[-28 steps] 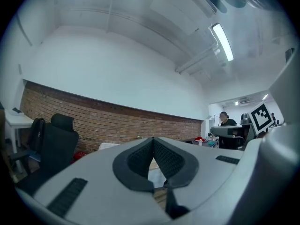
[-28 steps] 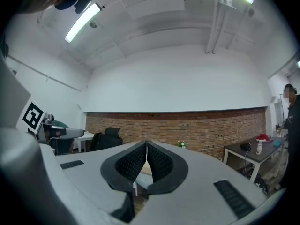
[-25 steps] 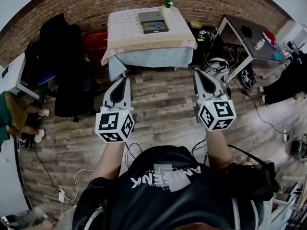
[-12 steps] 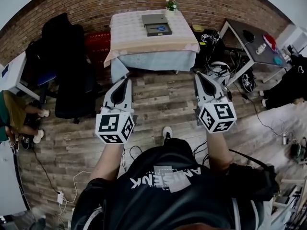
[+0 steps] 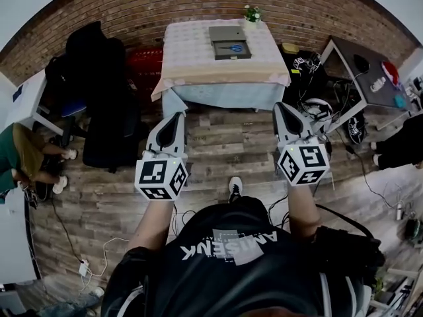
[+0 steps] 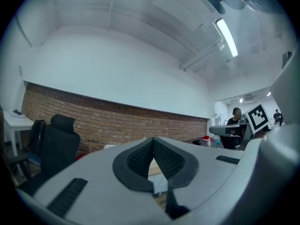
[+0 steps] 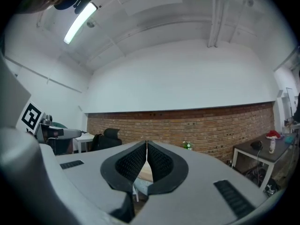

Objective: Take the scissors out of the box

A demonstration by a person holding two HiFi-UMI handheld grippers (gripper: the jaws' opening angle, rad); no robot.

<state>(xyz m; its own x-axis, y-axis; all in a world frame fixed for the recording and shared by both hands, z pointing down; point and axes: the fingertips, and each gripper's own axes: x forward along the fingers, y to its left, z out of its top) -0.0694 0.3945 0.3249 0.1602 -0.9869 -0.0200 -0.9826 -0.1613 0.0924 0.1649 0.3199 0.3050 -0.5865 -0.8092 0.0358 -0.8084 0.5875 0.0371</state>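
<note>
A grey open box (image 5: pixel 230 42) lies on the cloth-covered table (image 5: pixel 192 58) by the brick wall, with blue-handled scissors (image 5: pixel 236 47) inside it. Both grippers are held level over the wooden floor, well short of the table. My left gripper (image 5: pixel 177 114) is shut with nothing between its pads (image 6: pixel 140 158). My right gripper (image 5: pixel 280 104) is also shut and empty, its pads (image 7: pixel 157 161) meeting at the tip. In both gripper views the table edge shows only as a sliver behind the jaws.
Black office chairs (image 5: pixel 99 98) and a red crate (image 5: pixel 144 65) stand left of the table. A dark desk (image 5: pixel 370 65) with cables and headphones (image 5: pixel 319 107) beneath is at the right. A small plant (image 5: pixel 250 13) sits at the table's back. A person (image 5: pixel 16 154) sits far left.
The person has stepped toward the table, a shoe now showing below the grippers. Both grippers were carried forward together, still shut. The table has shifted right in the head view.
</note>
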